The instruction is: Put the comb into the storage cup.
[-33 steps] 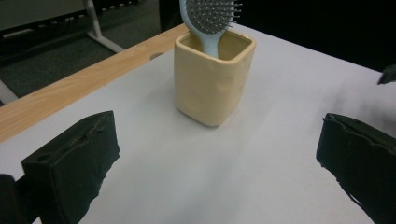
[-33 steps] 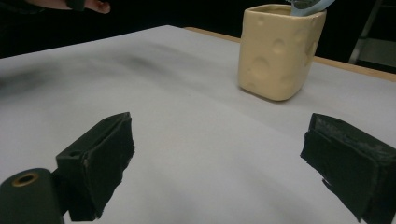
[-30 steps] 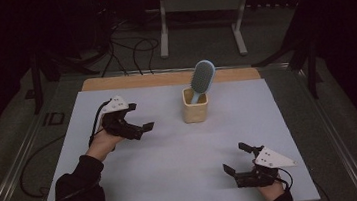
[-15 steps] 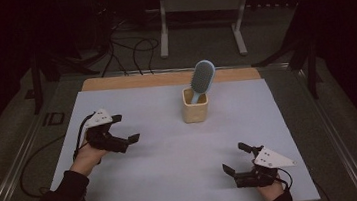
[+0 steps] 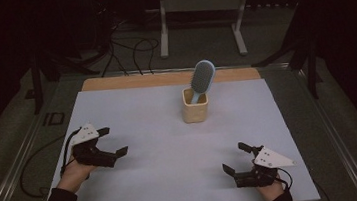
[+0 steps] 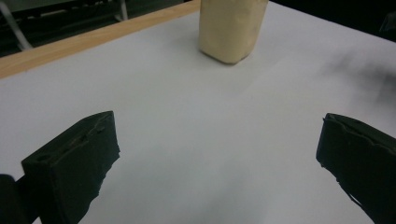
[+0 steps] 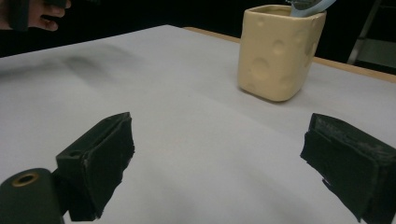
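Left gripper (image 5: 115, 143): hanging released, jaws spread wide with nothing between them, low over the worktop, well to the near left of the cup.
Right gripper (image 5: 234, 158): sitting released too, jaws apart and empty, well to the near right of the cup.
Worktop (image 5: 163, 167): lying under a pale sheet, with a bare wooden strip (image 5: 129, 81) showing along the edge beyond the cup.
Room: staying dark around the worktop; cables (image 5: 130, 47) are trailing over the floor beyond the cup, and a light metal stand (image 5: 202, 7) is standing behind it.
Cup (image 5: 195, 105): standing upright on the worktop, past the middle toward the far edge, well apart from both grippers; both gripper views are facing it.
Cup's look: showing cream-yellow, squarish, with round dimples like cheese holes in the right gripper view.
Brush (image 5: 201, 79): resting handle-down in the cup, its blue oval head leaning up and to the right above the rim.
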